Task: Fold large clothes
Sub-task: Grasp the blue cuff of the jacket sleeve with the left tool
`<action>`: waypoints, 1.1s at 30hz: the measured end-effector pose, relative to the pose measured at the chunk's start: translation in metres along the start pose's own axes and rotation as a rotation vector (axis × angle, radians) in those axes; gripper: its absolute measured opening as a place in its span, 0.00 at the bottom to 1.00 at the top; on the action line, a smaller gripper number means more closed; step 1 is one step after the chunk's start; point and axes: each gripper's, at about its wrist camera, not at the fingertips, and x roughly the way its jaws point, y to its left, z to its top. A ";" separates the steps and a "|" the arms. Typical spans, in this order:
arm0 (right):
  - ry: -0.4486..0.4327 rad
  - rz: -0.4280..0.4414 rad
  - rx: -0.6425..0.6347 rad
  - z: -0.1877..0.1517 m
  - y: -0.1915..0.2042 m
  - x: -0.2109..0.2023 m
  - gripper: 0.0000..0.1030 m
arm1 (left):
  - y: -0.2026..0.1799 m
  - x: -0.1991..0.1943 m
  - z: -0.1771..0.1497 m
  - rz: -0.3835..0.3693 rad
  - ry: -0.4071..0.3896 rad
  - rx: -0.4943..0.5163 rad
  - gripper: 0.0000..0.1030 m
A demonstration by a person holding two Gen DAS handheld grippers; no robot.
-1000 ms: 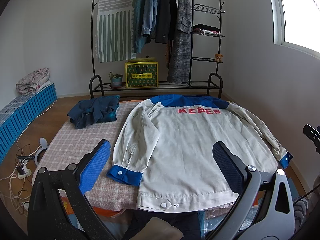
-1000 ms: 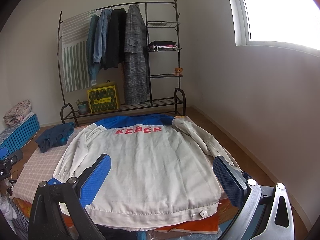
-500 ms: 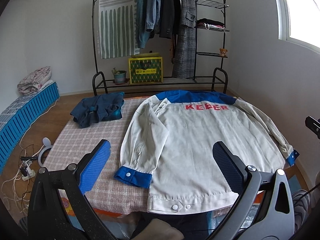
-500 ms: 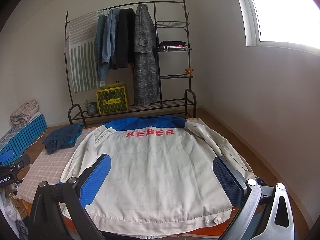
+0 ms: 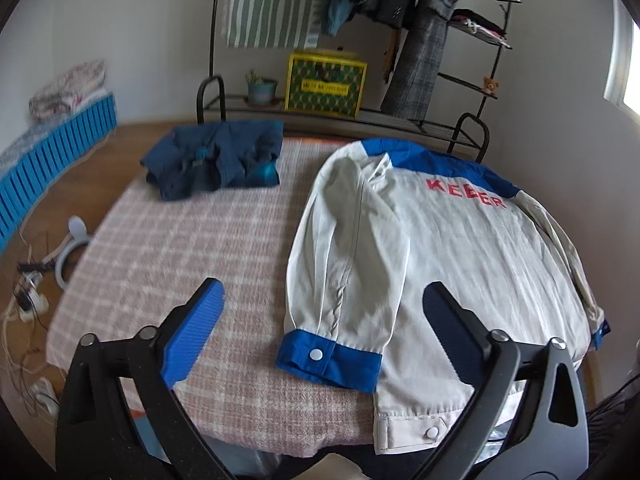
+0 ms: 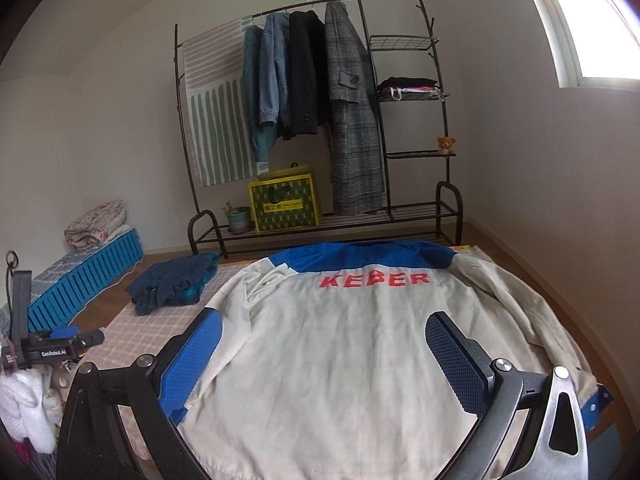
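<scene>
A white jacket (image 5: 472, 256) with blue yoke, blue cuffs and red "KEBER" lettering lies back-up and spread flat on the checked table (image 5: 188, 264). It also shows in the right wrist view (image 6: 360, 360). Its left sleeve lies along the body, with the blue snap cuff (image 5: 328, 360) near the front edge. My left gripper (image 5: 320, 336) is open and empty, hovering low over that cuff. My right gripper (image 6: 322, 356) is open and empty above the jacket's lower back. The right sleeve's cuff (image 6: 596, 400) hangs at the table's right edge.
A folded dark blue garment (image 5: 216, 160) lies at the table's far left. A black clothes rack (image 6: 320, 120) with hanging coats and a yellow box (image 6: 286, 202) stands behind. A blue crate row (image 5: 52, 160) and cables (image 5: 28, 300) are on the floor to the left.
The left gripper has moved forward, down and to the left, closing in on the left sleeve cuff. The right gripper has risen slightly over the jacket. Both stay open.
</scene>
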 end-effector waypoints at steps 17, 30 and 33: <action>0.327 0.290 0.028 -0.041 0.016 0.140 0.59 | 0.065 0.152 -0.058 -0.185 0.475 -0.274 0.51; 0.442 0.348 0.039 -0.050 0.037 0.178 0.35 | 0.051 0.107 -0.002 -0.114 0.190 -0.141 0.07; 0.457 0.378 0.055 -0.049 0.043 0.184 0.35 | 0.044 0.066 0.026 -0.071 0.035 -0.075 0.06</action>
